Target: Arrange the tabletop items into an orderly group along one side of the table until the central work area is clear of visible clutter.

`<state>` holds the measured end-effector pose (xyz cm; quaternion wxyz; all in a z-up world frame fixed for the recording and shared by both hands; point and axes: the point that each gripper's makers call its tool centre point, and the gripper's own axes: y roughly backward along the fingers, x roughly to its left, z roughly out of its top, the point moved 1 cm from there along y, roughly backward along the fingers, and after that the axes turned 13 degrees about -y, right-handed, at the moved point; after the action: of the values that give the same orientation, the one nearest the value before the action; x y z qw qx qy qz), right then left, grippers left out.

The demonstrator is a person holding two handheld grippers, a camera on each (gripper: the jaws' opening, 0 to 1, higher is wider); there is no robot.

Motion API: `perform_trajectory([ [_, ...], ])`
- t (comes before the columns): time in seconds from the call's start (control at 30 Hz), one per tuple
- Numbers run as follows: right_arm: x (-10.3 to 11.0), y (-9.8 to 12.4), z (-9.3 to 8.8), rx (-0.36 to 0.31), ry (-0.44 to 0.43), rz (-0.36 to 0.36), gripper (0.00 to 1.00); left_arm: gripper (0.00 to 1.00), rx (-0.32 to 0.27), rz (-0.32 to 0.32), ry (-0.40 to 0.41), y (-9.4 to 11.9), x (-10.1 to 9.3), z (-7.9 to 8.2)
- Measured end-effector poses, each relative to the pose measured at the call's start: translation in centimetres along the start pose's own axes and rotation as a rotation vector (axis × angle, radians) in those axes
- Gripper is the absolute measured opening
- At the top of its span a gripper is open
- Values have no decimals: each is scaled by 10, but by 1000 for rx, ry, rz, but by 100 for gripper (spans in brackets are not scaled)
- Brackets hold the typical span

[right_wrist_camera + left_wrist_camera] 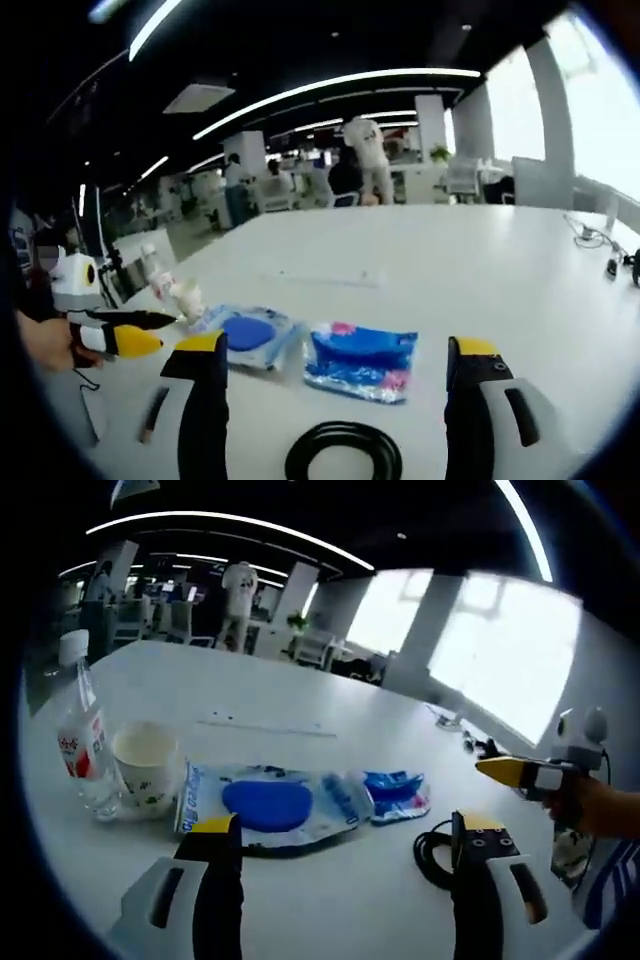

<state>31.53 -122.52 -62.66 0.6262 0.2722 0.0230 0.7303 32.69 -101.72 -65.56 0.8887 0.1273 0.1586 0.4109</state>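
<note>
**Black cable coil lies nearest your right gripper**

The coiled black cable (343,452) sits at the bottom centre of the right gripper view, directly between your right gripper (340,375) jaws and just short of them. The coil lies flat, so no long axis governs the approach. In the left gripper view the same coil is at lower right, beside the right-hand jaw of your left gripper (345,835).

Both grippers have their jaws spread apart, holding nothing.

Beyond the coil: a small blue packet (362,362), then a larger clear pouch with a blue pad (270,806), its long axis running left to right across the left gripper view. At the left of that view, a paper cup (146,768) touches a water bottle (80,730).

All rest on the white table (480,270). Judgement: take the coil with the right gripper first.
</note>
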Motion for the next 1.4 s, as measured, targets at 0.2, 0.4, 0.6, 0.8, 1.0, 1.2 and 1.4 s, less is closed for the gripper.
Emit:
perform_trajectory([
  [0.2, -11, 9, -1, -5, -24, -16, 88, 86, 14, -15, 25, -10, -18, -2],
  [0.4, -24, 19, -8, 7, -61, -37, 87, 80, 35, -53, 23, -20, -39, -6],
  [0.6, -34, 23, -15, 28, -75, -47, 85, 80, 65, -78, 26, -30, -58, -13],
  [0.8, -37, 27, -21, 42, -99, -45, 84, 77, 119, -100, 28, -38, -72, -27],
  [1.0, -40, 29, -34, 73, -130, -33, 83, 76, 171, -132, 24, -48, -93, -42],
  [1.2, -45, 29, -54, 137, -106, -34, 80, 74, 195, -128, 35, -57, -103, -52],
  [1.4, -47, 31, -79, 195, -105, -54, 74, 72, 233, -99, 56, -64, -107, -65],
])
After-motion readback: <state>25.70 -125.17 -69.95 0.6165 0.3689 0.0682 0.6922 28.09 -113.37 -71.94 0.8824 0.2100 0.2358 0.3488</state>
